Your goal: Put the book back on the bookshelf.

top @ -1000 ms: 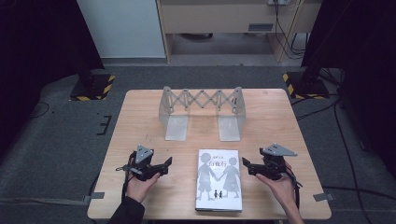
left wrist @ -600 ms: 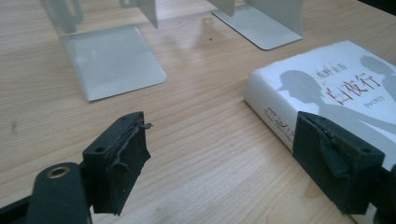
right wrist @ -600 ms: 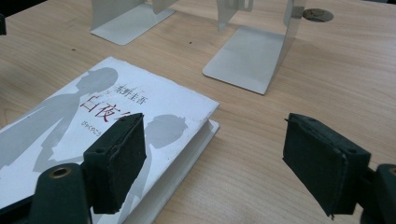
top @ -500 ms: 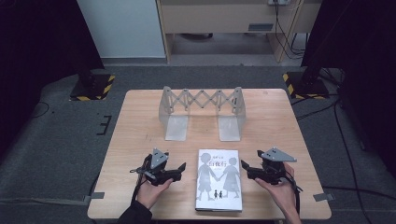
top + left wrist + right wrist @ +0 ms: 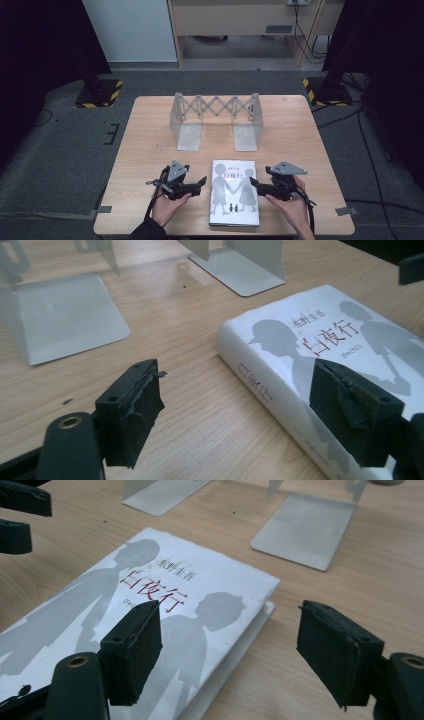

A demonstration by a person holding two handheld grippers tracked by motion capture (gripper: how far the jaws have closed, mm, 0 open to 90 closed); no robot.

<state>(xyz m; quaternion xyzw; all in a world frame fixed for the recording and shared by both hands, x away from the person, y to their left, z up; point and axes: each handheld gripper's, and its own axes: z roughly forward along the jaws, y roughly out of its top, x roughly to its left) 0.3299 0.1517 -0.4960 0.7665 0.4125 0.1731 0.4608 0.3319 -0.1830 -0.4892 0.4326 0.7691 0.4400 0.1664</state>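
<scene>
From the high view, a white book [image 5: 234, 192] lies flat at the table's [image 5: 150, 130] six o'clock edge, the left gripper [image 5: 201, 181] at its nine o'clock, the right gripper [image 5: 256, 184] at three. An expanding metal bookend rack [image 5: 216, 120] stands at twelve.

In the left gripper view, the jaws are spread wide beside the book's spine [image 5: 270, 390], probably not touching it.

In the right gripper view, the jaws gape over the book's corner [image 5: 260, 587].

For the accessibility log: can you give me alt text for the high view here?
A white book lies flat at the near edge of a wooden table, flanked by the left gripper and right gripper, both open and pointed at it. Behind stands an expandable metal book rack.
</scene>
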